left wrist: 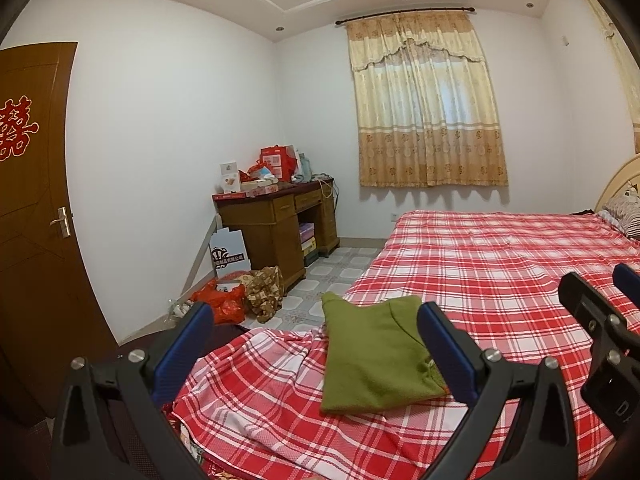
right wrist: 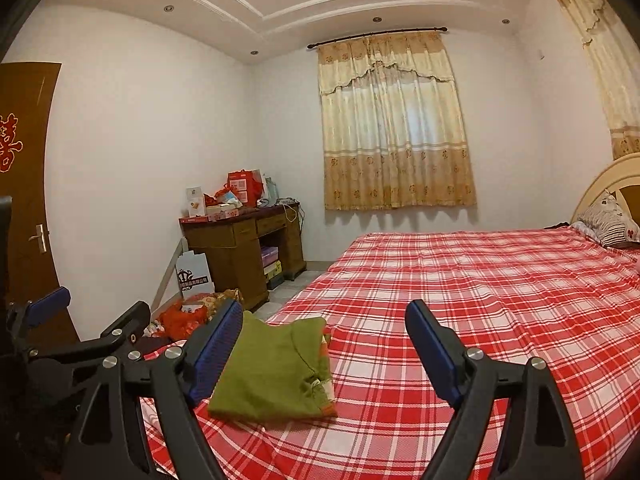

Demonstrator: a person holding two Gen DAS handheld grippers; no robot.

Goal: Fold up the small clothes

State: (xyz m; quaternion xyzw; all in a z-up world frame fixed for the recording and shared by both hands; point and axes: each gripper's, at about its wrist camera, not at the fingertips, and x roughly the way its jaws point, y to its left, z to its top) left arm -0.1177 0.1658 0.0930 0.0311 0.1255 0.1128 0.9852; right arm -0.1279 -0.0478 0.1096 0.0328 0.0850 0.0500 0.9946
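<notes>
Olive-green fleece garment, folded flat near the foot corner of a bed under a red-and-white plaid sheet; left gripper hovering above it, blue pads spread wide, clamping nothing; right gripper just beside, likewise gaping and empty, garment under its left finger; wooden desk beyond

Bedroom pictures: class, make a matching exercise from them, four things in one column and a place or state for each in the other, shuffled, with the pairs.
Things:
1. green garment
2. pillow
3. desk
4. left gripper

Places or states:
A. in the room's corner
B. folded on the bed's near end
C. open, holding nothing
D. by the headboard

Pairs: 1-B, 2-D, 3-A, 4-C
</notes>
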